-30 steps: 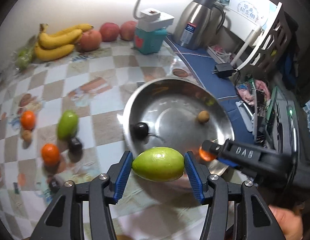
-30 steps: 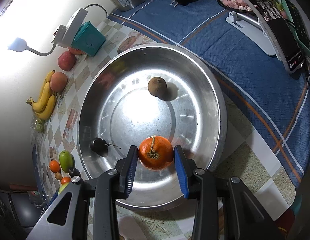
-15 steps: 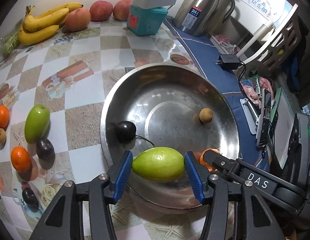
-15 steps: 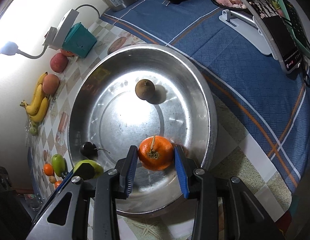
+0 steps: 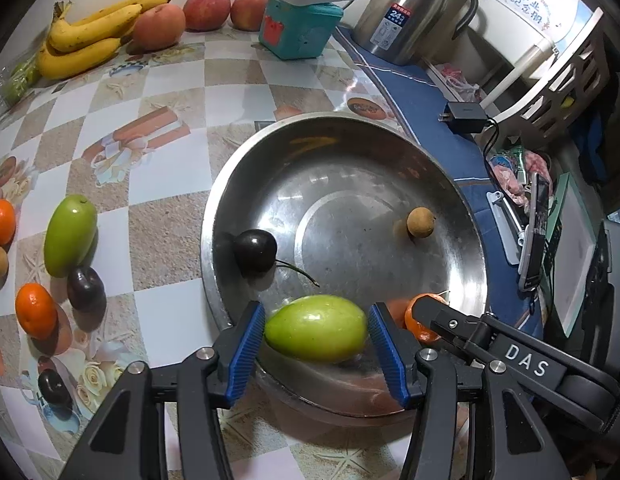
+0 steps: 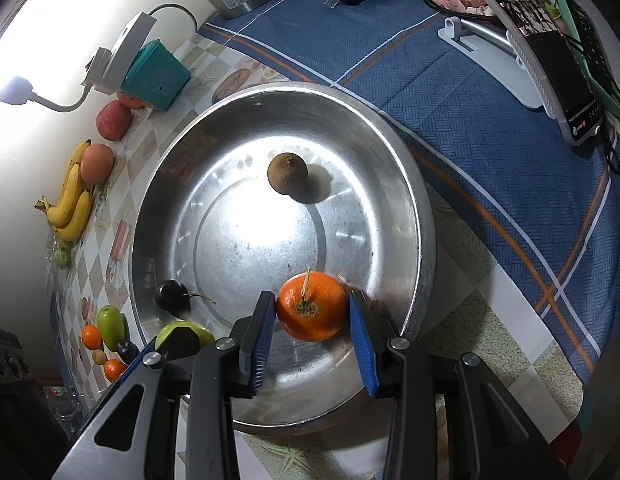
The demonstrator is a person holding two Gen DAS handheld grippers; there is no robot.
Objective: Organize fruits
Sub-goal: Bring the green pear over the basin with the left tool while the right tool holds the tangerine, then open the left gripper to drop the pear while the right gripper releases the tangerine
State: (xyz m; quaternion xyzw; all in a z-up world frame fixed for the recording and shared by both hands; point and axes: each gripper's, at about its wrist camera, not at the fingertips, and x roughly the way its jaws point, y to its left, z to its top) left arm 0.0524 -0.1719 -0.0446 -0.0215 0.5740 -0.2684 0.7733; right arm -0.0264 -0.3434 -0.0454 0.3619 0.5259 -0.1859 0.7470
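bowl (image 6: pixel 423 216) | inside: cherry (image 5: pixel 255 249), brown fruit (image 6: pixel 287 173) | no more loose

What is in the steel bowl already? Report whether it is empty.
Not empty. On the steel bowl's floor lie a dark cherry and a small brown fruit.

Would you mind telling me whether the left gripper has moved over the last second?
Yes. The left gripper, shut on the green fruit, has come in over the steel bowl, nearer the cherry.

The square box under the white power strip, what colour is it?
Teal, with a small red mark on one side: the square box shows best in the left wrist view.
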